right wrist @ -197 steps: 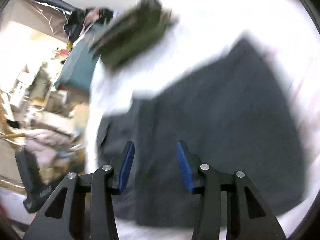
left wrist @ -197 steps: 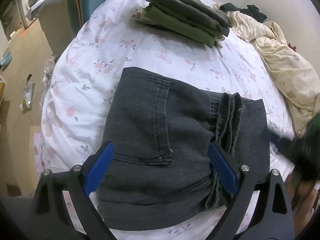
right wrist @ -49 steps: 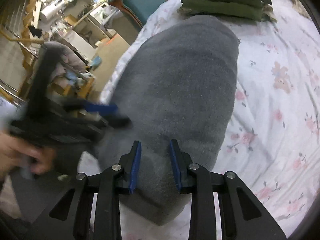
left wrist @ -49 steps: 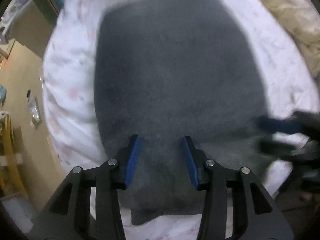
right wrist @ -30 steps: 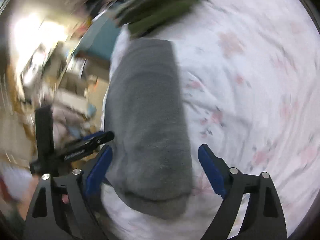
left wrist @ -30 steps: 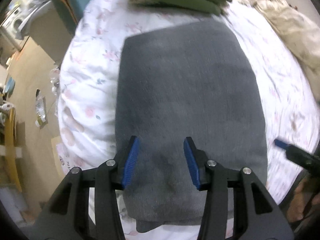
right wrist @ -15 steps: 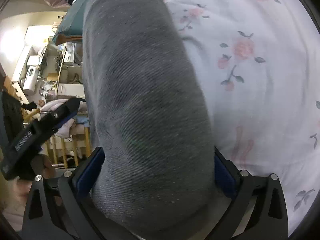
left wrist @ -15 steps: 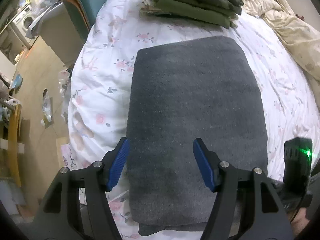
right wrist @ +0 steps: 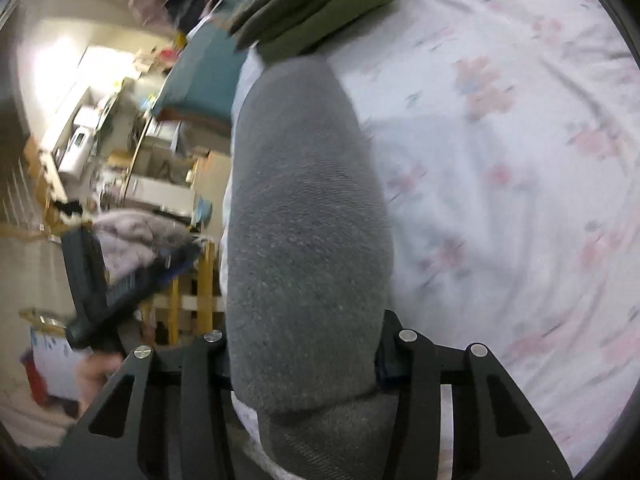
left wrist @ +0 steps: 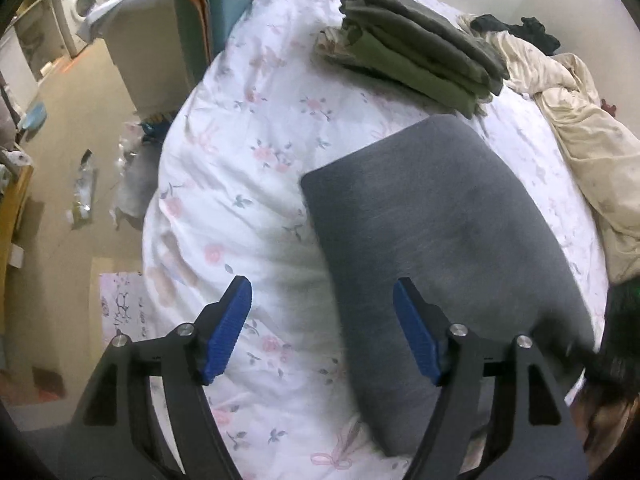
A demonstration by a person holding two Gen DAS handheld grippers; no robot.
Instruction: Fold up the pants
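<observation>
Folded grey pants lie flat on a floral bedsheet in the left wrist view, just short of a stack of folded olive garments toward the head of the bed. Beside the pants, the left gripper hovers over the sheet, jaws wide apart and empty, its right blue pad over the pants' left edge. A crumpled cream blanket sits beyond the pants' far side. From the right wrist view, the pants fill the centre, and the right gripper has its jaws set on either side of the thick folded end; whether they press it I cannot tell
</observation>
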